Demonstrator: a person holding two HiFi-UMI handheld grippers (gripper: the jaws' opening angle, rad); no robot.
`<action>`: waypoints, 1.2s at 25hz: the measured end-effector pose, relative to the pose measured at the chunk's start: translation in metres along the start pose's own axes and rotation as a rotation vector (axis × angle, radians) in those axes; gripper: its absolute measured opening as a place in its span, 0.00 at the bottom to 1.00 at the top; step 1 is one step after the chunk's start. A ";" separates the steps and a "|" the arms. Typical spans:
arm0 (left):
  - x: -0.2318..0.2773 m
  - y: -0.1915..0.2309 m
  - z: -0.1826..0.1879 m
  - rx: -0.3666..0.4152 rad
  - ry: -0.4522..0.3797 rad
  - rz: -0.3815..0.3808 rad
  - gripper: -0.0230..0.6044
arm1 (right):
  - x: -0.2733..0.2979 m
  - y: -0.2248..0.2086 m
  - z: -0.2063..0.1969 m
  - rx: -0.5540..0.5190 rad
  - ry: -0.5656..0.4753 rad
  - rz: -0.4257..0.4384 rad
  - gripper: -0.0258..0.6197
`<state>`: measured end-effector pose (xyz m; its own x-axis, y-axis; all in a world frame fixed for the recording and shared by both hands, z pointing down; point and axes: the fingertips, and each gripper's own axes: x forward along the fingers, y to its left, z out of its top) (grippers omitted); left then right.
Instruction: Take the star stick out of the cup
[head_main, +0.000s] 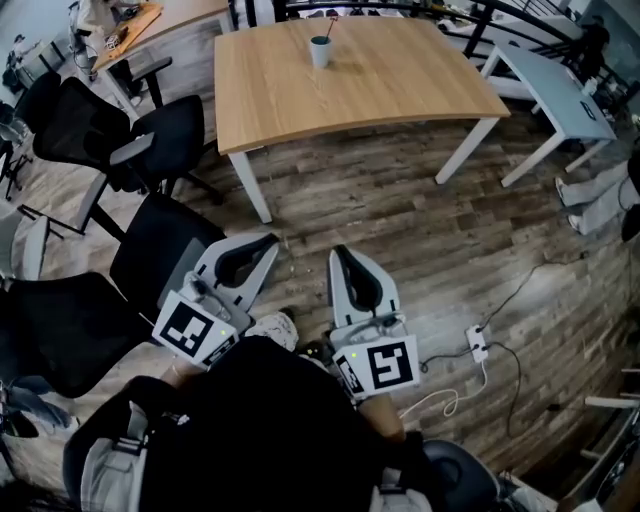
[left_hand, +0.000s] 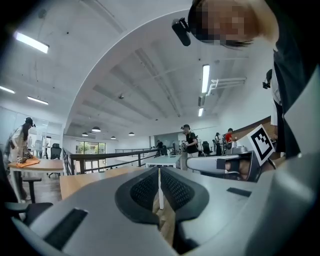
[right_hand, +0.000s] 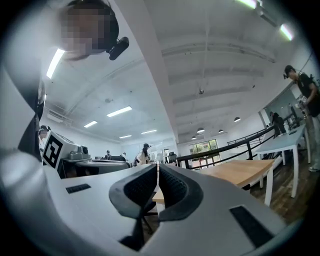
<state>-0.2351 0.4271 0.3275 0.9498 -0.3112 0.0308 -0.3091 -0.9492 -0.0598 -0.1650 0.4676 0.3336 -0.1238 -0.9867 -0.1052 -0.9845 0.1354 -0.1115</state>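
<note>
A pale cup (head_main: 320, 51) stands near the far edge of the wooden table (head_main: 380, 95). A thin stick (head_main: 329, 27) leans out of it; its star end is too small to make out. My left gripper (head_main: 271, 241) and right gripper (head_main: 338, 251) hang low over the wood floor, close to the person's body and well short of the table. In the left gripper view the left gripper (left_hand: 159, 170) has its jaws pressed together with nothing between them. In the right gripper view the right gripper (right_hand: 157, 167) is likewise shut and empty. Neither gripper view shows the cup.
Black office chairs (head_main: 160, 130) (head_main: 150, 255) crowd the left side. A white table (head_main: 550, 80) stands at the right. A power strip with cables (head_main: 477, 345) lies on the floor at the right. People stand in the background (left_hand: 190, 140).
</note>
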 end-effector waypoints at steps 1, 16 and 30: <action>0.003 0.002 0.000 -0.004 0.001 -0.001 0.07 | 0.002 -0.002 0.000 -0.003 0.002 -0.003 0.08; 0.111 0.081 0.004 0.005 -0.042 -0.083 0.07 | 0.091 -0.091 0.017 -0.050 -0.014 -0.096 0.08; 0.187 0.171 0.005 -0.022 -0.041 -0.152 0.07 | 0.195 -0.142 0.014 -0.066 0.031 -0.129 0.08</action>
<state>-0.1106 0.2068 0.3184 0.9868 -0.1621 -0.0029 -0.1621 -0.9861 -0.0354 -0.0473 0.2572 0.3155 0.0018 -0.9980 -0.0634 -0.9984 0.0018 -0.0568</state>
